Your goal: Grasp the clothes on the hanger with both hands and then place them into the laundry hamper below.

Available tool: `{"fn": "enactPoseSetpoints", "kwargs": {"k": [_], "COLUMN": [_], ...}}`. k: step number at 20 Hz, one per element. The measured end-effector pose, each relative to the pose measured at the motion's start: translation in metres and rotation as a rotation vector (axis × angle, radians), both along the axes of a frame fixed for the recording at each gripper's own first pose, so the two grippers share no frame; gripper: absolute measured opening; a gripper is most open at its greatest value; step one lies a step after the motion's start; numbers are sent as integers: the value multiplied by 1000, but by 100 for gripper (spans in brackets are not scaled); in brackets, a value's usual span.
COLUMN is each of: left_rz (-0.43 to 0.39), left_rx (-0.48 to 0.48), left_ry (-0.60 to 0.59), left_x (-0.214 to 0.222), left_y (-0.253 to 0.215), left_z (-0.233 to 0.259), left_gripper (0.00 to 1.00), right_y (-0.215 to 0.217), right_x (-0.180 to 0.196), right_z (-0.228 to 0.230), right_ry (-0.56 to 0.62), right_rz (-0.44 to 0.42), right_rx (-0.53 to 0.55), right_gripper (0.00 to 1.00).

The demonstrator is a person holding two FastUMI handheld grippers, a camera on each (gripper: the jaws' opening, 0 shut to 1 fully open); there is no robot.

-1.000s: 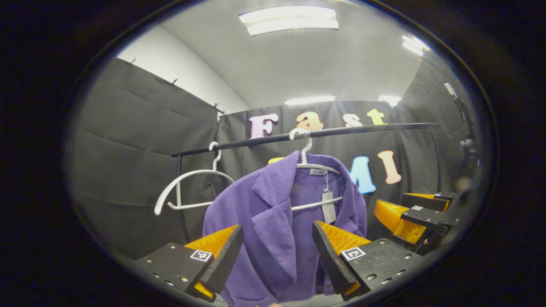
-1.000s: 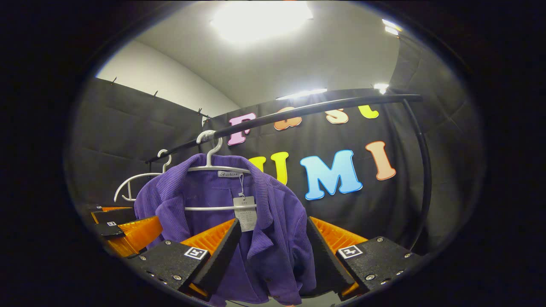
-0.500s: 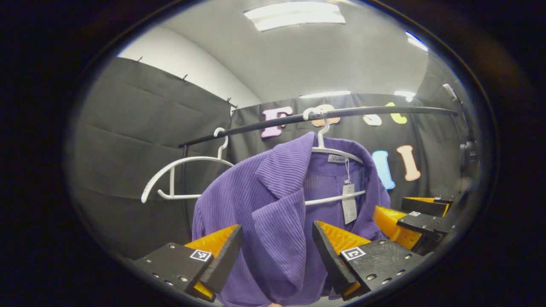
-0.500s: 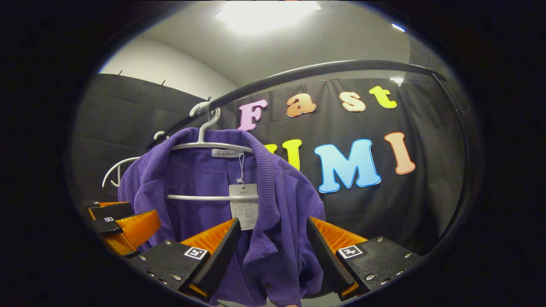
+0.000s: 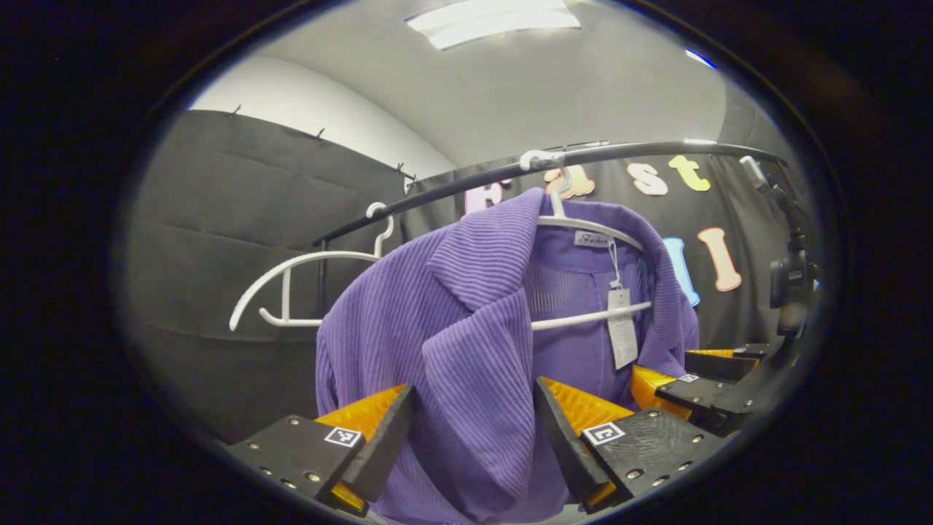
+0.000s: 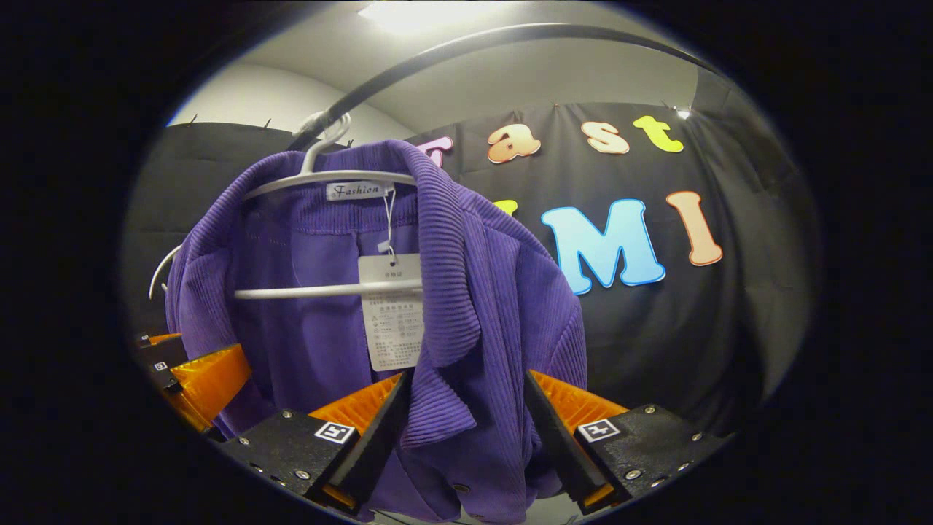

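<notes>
Left gripper: jaws wide, at 6 o'clock in the left gripper view; a fold of the jacket hangs between the fingers, and whether either finger touches the cloth I cannot tell.
Right gripper: jaws wide, at 6 o'clock in the right gripper view — the jacket's front edge and lapel drop into the gap between the fingers; contact cannot be told. It also shows at 4 o'clock in the left gripper view, just beside the jacket's far side.
Left gripper, seen from the right gripper view: at 8 o'clock, close against the jacket's other side.
Jacket: purple, ribbed, on the hanger, collar up; it hangs centred in both views.
Tag: pale card on a string from the neck, lying across the hanger's lower bar.
Hanger: white, hooked on the rail at 12 o'clock, inside the jacket's shoulders.
Spare hanger: white, bare, on the same rail — at 9 o'clock of the jacket in the left gripper view.
Rail: dark bar running above, from 10 to 2 o'clock.
Wall: black cloth behind the rail.
</notes>
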State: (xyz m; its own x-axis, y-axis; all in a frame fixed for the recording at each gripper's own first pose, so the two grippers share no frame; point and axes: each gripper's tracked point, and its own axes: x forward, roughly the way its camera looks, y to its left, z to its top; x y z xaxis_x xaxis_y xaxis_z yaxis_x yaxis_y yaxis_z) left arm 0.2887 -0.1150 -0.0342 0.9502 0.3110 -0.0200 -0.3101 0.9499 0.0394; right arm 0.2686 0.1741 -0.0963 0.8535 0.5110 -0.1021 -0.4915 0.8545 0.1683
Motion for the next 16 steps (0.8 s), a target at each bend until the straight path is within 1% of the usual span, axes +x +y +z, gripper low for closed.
{"fn": "enactPoseSetpoints", "kwargs": {"k": [2,5,7,8,9,10,11,12,13,14,15,16], "left_rz": [10,23,32,31,47,44,38,23,34,6,-4,-4], "left_rx": [10,31,56,64,71,67,62,57,69,56,37,36], "left_ry": [-2,7,23,28,27,30,34,34,28,27,21,24], "left_x": [1,3,3,4,4,9,7,5,-1,0,3,-3], "left_y": [2,4,5,6,8,10,10,9,9,10,12,13], "left_z": [-3,-5,-7,-8,-7,-9,-9,-9,-5,-5,-5,-4], "left_gripper": [93,93,93,93,88,83,78,73,73,59,44,29], "right_y": [1,5,14,18,20,22,23,20,13,10,9,6], "right_x": [5,8,10,11,11,12,10,10,9,6,4,2], "right_z": [-3,-10,-10,-12,-15,-15,-13,-10,-5,0,5,10], "right_ry": [15,46,49,49,51,53,52,44,27,12,1,-15], "right_rz": [-4,-3,-4,-4,-9,-10,-6,-13,-29,-32,-26,-24], "right_rx": [25,39,52,42,25,17,19,22,25,37,49,52], "right_gripper": [92,83,78,77,73,67,54,39,24,16,9,7]}}
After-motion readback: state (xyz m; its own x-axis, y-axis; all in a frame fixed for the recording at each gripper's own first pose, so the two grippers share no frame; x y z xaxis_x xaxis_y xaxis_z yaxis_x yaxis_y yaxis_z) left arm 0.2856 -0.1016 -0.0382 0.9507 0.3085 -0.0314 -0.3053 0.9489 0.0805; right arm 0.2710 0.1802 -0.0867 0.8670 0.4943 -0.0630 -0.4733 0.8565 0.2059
